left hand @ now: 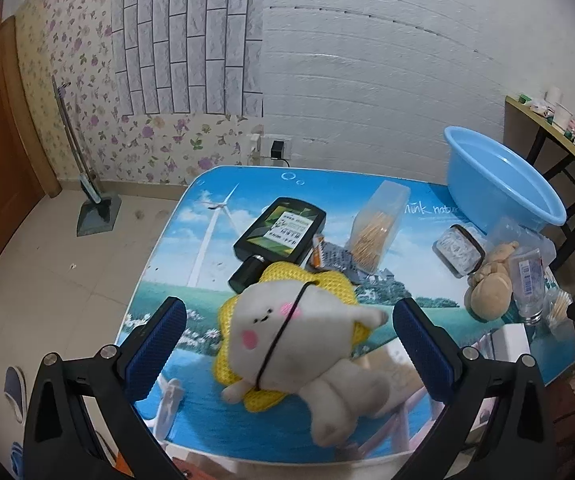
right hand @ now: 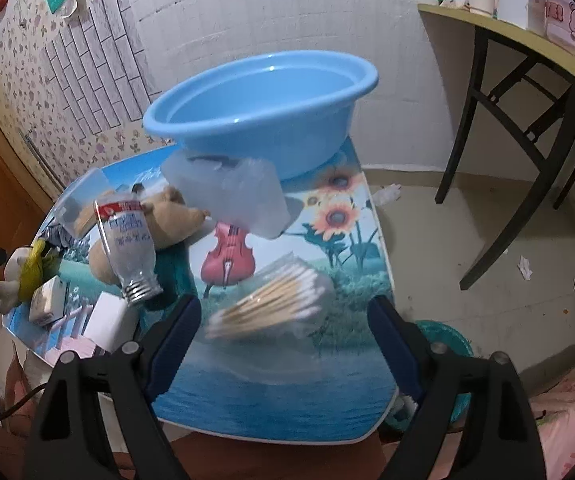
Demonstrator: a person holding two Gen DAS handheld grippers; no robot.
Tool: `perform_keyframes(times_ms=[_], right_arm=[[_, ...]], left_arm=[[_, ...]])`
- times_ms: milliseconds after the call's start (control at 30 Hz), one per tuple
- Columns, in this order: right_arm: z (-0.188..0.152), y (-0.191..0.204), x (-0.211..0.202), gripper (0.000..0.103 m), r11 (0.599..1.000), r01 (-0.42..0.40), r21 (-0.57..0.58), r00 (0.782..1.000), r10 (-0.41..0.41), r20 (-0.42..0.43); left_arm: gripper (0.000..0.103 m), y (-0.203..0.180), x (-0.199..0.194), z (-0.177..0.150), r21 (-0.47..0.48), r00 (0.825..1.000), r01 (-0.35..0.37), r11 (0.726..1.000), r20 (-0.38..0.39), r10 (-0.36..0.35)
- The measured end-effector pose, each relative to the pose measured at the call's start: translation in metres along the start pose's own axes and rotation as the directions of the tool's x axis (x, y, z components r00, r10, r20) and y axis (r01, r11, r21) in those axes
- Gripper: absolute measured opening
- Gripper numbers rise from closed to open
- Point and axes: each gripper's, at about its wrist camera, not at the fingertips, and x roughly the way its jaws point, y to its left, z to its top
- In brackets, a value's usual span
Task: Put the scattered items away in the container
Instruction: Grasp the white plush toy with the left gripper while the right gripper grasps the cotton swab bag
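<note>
1. Blue basin (right hand: 263, 120) stands at the table's (right hand: 287, 400) far end.
2. Left gripper (left hand: 289, 344), jaws wide, flanks the white plush toy (left hand: 307, 344).
3. Right gripper (right hand: 283, 340), jaws wide, flanks the cotton swabs (right hand: 271, 304).

I'm seeing the basin (right hand: 261, 120) sitting at the table's (right hand: 271, 392) far end, swabs (right hand: 271, 304) lying before it, bottle (right hand: 129, 248) lying left.

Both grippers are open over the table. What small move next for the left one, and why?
Probably lower the left gripper and close on the white plush toy. The toy lies between its open fingers on the table, nothing is held, and the blue basin looks empty.
</note>
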Motion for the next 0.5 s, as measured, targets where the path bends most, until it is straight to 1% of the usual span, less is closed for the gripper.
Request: perform_keyframes(times_ms=[67, 133, 200, 367, 500], right_arm=[[-0.001, 0.002, 0.005, 0.086, 1.000, 0.002, 0.007, 1.000, -0.002, -0.018], [-0.002, 0.003, 0.012, 0.086, 1.000, 0.001, 0.027, 0.998, 0.001, -0.055], [-0.001, 0.003, 0.018, 0.086, 0.999, -0.017, 0.049, 0.996, 0.021, -0.086], [-0.003, 0.007, 0.027, 0.086, 0.999, -0.005, 0.048, 0.995, 0.010, -0.100], [-0.005, 0.010, 0.030, 0.086, 0.999, 0.002, 0.041, 0.995, 0.002, -0.104]], left_arm=[[0.103, 0.004, 0.000, -0.004, 0.000, 1.000, -0.007, 1.000, 0.000, 0.007], [0.103, 0.009, 0.002, -0.007, -0.005, 1.000, -0.023, 1.000, -0.005, 0.023], [0.103, 0.012, 0.005, -0.010, -0.013, 1.000, -0.018, 1.000, -0.009, 0.018], [0.103, 0.011, 0.019, -0.014, -0.001, 0.999, -0.029, 1.000, -0.019, 0.029], [0.103, 0.009, 0.029, -0.018, -0.002, 1.000, 0.006, 1.000, -0.028, -0.006]])
